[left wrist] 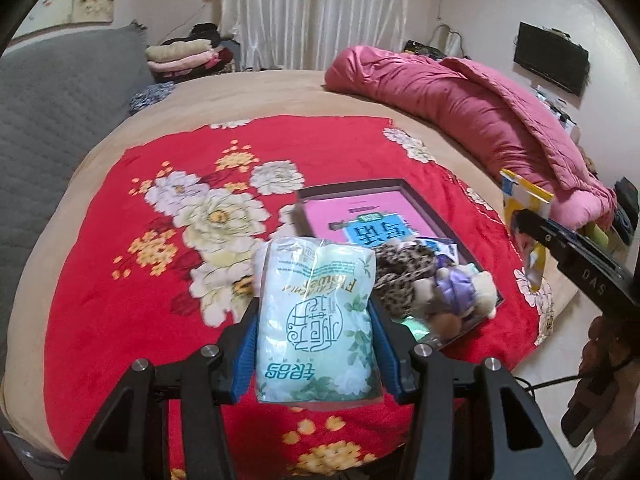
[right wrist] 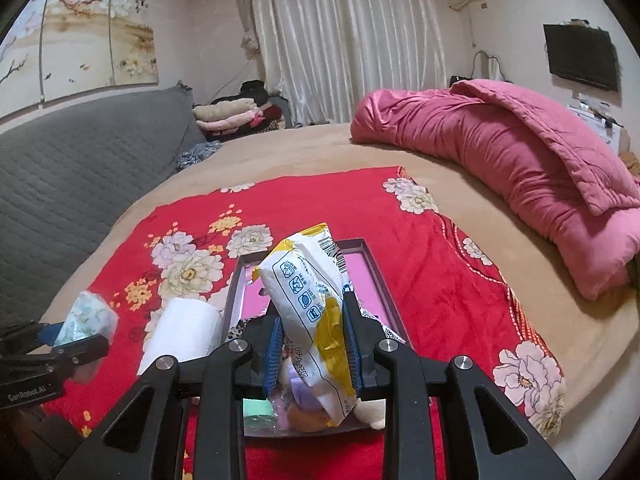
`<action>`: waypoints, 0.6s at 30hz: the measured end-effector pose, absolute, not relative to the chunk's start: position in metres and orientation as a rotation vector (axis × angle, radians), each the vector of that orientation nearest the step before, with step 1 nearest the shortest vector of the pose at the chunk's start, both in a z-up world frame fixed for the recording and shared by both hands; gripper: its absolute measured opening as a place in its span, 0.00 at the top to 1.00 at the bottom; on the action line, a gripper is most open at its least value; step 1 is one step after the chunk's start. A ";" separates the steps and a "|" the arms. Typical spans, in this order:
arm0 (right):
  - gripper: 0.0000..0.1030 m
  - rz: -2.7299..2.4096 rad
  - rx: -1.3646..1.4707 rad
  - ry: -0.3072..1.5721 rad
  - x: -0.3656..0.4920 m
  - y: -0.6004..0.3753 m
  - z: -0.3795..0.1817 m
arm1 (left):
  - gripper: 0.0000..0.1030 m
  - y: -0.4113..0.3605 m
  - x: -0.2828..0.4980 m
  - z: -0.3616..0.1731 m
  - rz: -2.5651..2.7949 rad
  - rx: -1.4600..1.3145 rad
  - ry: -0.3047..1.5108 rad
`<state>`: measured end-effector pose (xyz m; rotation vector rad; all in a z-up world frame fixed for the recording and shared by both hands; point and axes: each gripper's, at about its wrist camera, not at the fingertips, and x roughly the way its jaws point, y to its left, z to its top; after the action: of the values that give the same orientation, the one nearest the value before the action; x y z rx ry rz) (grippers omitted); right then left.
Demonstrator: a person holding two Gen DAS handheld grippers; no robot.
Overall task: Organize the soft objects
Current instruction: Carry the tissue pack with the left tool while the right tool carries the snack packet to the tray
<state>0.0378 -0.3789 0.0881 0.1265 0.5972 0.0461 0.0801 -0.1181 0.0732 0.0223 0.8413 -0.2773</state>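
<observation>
My left gripper (left wrist: 314,316) is shut on a pale green tissue pack (left wrist: 316,320), held above the red floral blanket (left wrist: 160,280) just left of the dark box (left wrist: 440,216). My right gripper (right wrist: 312,320) is shut on a yellow and white tissue pack (right wrist: 312,304), held over the same box (right wrist: 384,280). The box has a pink bottom and holds a leopard-print soft item (left wrist: 400,276), a plush toy in purple (left wrist: 456,288) and small packets. A white paper roll (right wrist: 184,332) lies left of the box. The left gripper also shows in the right wrist view (right wrist: 72,340).
The blanket lies on a round beige bed (right wrist: 300,152). A rolled pink quilt (right wrist: 520,168) lies along the right side. A grey padded headboard (right wrist: 80,168) is on the left. Folded clothes (right wrist: 236,116) sit at the back. A TV (right wrist: 580,56) hangs on the right wall.
</observation>
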 end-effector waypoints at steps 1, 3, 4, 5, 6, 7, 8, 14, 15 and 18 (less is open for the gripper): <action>0.73 0.047 0.131 0.596 0.038 -0.381 0.088 | 0.51 -0.123 0.081 0.074 -0.280 0.028 0.842; 0.73 0.039 0.128 0.591 0.038 -0.383 0.087 | 0.51 -0.134 0.085 0.075 -0.291 0.037 0.845; 0.73 0.038 0.127 0.591 0.039 -0.383 0.087 | 0.51 -0.139 0.086 0.075 -0.297 0.040 0.845; 0.73 0.037 0.130 0.592 0.039 -0.385 0.086 | 0.51 -0.144 0.088 0.076 -0.302 0.046 0.845; 0.73 0.034 0.134 0.592 0.040 -0.386 0.085 | 0.51 -0.150 0.089 0.077 -0.309 0.055 0.842; 0.73 0.033 0.139 0.594 0.041 -0.388 0.083 | 0.51 -0.156 0.091 0.078 -0.316 0.062 0.841; 0.73 0.030 0.142 0.597 0.041 -0.390 0.081 | 0.51 -0.161 0.093 0.077 -0.322 0.066 0.841; 0.73 0.016 0.166 0.605 0.043 -0.399 0.069 | 0.51 -0.185 0.101 0.071 -0.345 0.091 0.858; 0.73 0.013 0.167 0.604 0.043 -0.401 0.067 | 0.51 -0.188 0.103 0.068 -0.350 0.089 0.866; 0.73 0.000 0.171 0.596 0.044 -0.406 0.064 | 0.51 -0.194 0.108 0.062 -0.353 0.092 0.881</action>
<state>0.0444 -0.4061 0.0640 0.1708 0.5964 0.0000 0.1080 -0.1944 0.0624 0.0917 0.8808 -0.3531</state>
